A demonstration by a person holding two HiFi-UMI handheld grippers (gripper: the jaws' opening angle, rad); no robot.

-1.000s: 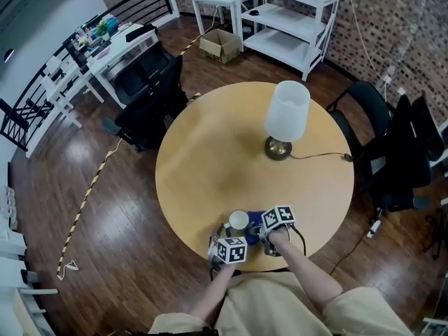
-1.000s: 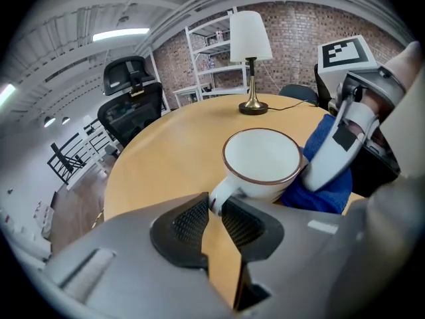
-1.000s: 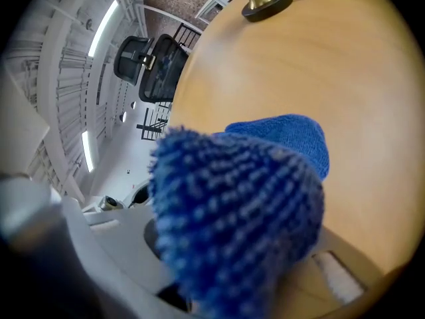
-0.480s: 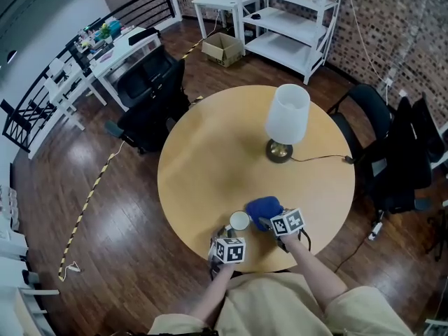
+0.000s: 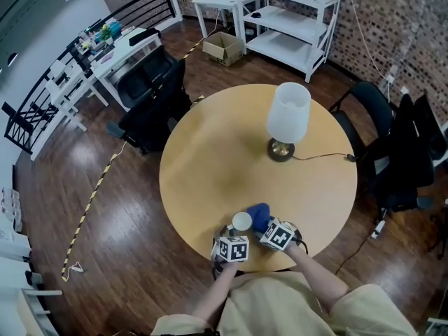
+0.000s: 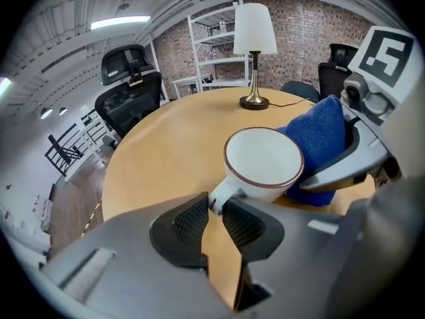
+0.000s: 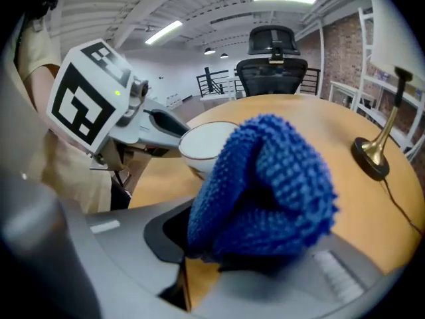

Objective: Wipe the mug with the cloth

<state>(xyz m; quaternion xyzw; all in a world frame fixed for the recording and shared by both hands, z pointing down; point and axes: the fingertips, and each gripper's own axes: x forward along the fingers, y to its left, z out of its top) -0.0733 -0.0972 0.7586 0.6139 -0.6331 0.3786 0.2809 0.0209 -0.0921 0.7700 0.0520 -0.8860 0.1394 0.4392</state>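
Grey left gripper (image 6: 214,209) unmoved since a second ago: my fingers nearly together, pinching the handle of the white mug (image 6: 263,165). Mug at the near edge of the round wooden table (image 5: 210,166), same spot as before. Blue cloth (image 7: 265,185) has shifted: half a second ago it lay out to the mug's right, now it is bunched up and pressed against the mug's right side. My right gripper (image 5: 266,224) has rolled and come in toward the mug with it. Its fingers clamp the cloth, which fills the gap between them and hides the pads. Lamp (image 5: 287,117) further back, well apart.
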